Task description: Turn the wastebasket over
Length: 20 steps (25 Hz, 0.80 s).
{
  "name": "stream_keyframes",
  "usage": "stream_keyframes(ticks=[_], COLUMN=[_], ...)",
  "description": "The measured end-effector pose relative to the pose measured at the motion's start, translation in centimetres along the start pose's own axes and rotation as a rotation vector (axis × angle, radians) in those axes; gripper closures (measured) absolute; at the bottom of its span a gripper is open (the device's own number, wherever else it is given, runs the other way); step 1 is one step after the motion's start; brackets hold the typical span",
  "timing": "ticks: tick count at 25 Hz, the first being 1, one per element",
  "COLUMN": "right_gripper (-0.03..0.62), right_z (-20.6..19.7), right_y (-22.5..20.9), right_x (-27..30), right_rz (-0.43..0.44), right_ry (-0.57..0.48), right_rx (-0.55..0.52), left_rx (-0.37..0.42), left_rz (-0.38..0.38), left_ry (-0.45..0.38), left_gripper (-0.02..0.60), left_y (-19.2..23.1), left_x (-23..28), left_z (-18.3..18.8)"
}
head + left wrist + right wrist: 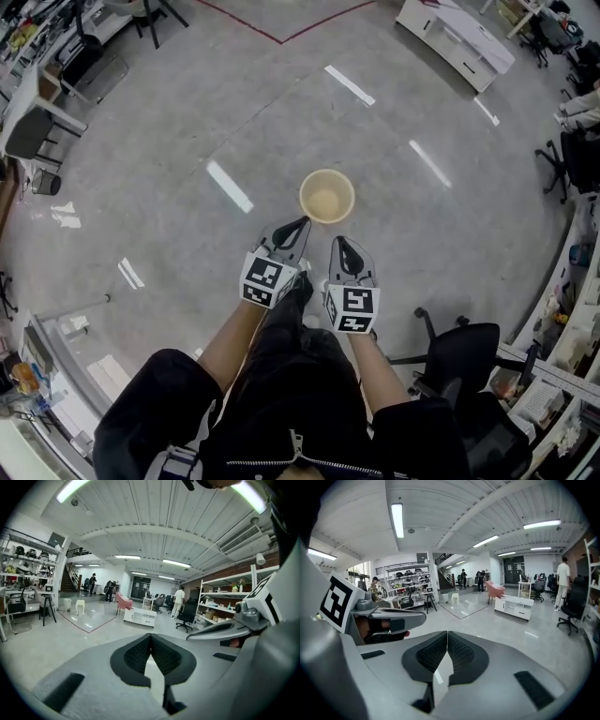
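On the floor (169,150), well clear of its edges: wastebasket (327,196) upright, mouth up.
Left gripper (302,223): jaws pressed together, empty, tip near wastebasket's rim.
Right gripper (339,242): jaws pressed together, empty.

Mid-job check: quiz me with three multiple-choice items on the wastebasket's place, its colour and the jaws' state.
1. Relative to the left gripper and right gripper, the wastebasket stands: A ahead, on the floor; B far left; C far right.
2. Its colour: A black; B cream; C red.
3. The grippers are: A both open; B both shut, empty; C shut on the rim.
Key: A, the head view shows it beyond both tips; B, pale rim and inside; B, pads meet with nothing between.
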State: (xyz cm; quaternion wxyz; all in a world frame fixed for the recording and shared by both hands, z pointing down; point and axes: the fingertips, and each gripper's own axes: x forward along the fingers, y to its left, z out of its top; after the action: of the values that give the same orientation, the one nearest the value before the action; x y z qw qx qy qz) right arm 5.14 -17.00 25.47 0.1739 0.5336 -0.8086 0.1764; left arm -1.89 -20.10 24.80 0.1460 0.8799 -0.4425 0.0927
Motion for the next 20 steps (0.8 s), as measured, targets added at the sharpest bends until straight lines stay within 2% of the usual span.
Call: stream_keyframes(ticks=[4,9,16,20], right_gripper=[0.583,0.583,0.583,0.583], right_z=[0.6,-1.3,-5.2,-8.5], right_y=[-2.0,-4.1,-7.0,-7.6], right_x=[4.4,7.8,11.8,14.8], right_rz=[0.005,0.010,-0.008,0.013], right_ry=[0.006,0.021,-0.014,-0.045], right_rx=[-0.044,-0.051,-0.033,-0.041], left_rx=[0.010,0.018,0.032,0.044], left_rz=[-0.012,-0.021,-0.005,0.011], left_ry=[0.011,0.017,-0.024,-0.022], left_gripper=[0.575,0.575,0.575,0.575], left_y=[2.9,4.7,6.6,8.3], left_x=[4.0,7.3,11.0,12.8], left_z=[-0.5,-2.4,-7.1,-11.6])
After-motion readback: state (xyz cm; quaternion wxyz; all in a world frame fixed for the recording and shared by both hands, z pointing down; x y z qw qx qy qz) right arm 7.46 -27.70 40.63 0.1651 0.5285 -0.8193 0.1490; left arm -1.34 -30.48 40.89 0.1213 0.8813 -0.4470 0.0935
